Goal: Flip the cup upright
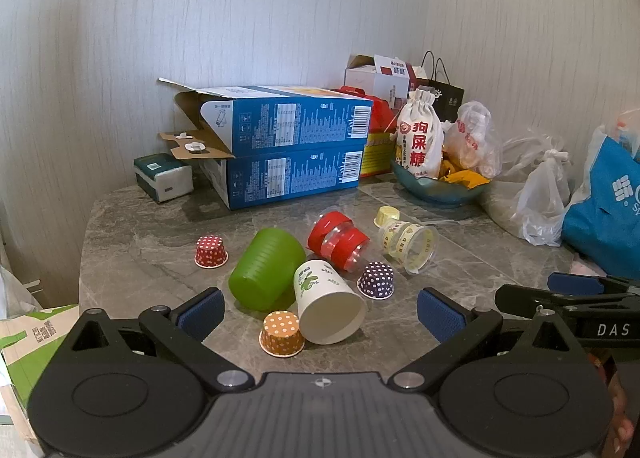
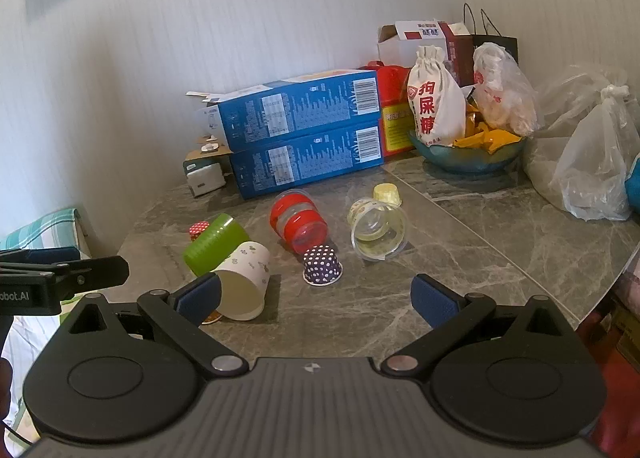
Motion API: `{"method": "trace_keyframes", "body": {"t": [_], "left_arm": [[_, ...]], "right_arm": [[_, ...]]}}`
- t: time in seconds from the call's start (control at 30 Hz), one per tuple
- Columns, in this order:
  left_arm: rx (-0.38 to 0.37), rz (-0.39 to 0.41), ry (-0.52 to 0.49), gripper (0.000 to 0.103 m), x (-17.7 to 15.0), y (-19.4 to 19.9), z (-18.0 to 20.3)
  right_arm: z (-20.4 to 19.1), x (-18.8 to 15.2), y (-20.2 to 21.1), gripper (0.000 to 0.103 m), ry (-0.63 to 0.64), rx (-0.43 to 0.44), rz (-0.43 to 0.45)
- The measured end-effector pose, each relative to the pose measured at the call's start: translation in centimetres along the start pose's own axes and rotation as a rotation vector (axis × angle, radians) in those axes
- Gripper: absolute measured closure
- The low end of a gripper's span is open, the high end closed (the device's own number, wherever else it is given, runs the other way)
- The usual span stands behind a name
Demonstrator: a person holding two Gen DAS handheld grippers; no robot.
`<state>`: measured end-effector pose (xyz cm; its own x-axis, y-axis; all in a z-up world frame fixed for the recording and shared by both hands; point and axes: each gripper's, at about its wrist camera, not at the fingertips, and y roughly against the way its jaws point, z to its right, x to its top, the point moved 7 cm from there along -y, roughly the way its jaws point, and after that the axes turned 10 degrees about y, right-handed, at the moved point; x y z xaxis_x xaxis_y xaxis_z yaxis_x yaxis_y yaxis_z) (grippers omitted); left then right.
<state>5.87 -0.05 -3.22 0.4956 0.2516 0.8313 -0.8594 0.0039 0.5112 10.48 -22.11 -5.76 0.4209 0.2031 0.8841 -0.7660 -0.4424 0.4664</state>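
My marble table point(image 1: 132, 242) carries two stacked blue cartons point(image 1: 288, 146) at the back; the top one has its end flap open, but I cannot see what is inside. Beside them a teal bowl point(image 1: 436, 190) holds a white drawstring pouch point(image 1: 420, 138), yellow-orange wrappers and a knotted plastic bag.

Nearer me lie four tipped cups. The green cup point(image 1: 266, 268) is on its side, its closed base toward my left gripper point(image 1: 320, 312). The white paper cup point(image 1: 326, 300), touching the green one, lies with its long axis running away from me and its open mouth facing my left gripper, nothing inside. The red-banded clear cup point(image 1: 338, 240) and the yellow-printed clear cup point(image 2: 376, 228) lie on their sides too, mouths toward me, seemingly empty.

Small dotted cups sit mouth-down: orange point(image 1: 281, 333) touching the paper cup's rim, purple point(image 2: 322, 265), red point(image 1: 211, 251).

My left gripper has its jaws spread wide, holding nothing, the paper cup just ahead between the pads. My right gripper point(image 2: 318, 300) is equally wide and empty.
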Motion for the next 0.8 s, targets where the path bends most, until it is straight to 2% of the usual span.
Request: {"method": "trace_keyframes", "body": {"t": [0.8], "left_arm": [[-0.003, -0.009, 0.01, 0.0, -0.37, -0.15, 0.24]], "right_arm": [[-0.06, 0.07, -0.48, 0.001, 0.001, 0.016, 0.004]]}}
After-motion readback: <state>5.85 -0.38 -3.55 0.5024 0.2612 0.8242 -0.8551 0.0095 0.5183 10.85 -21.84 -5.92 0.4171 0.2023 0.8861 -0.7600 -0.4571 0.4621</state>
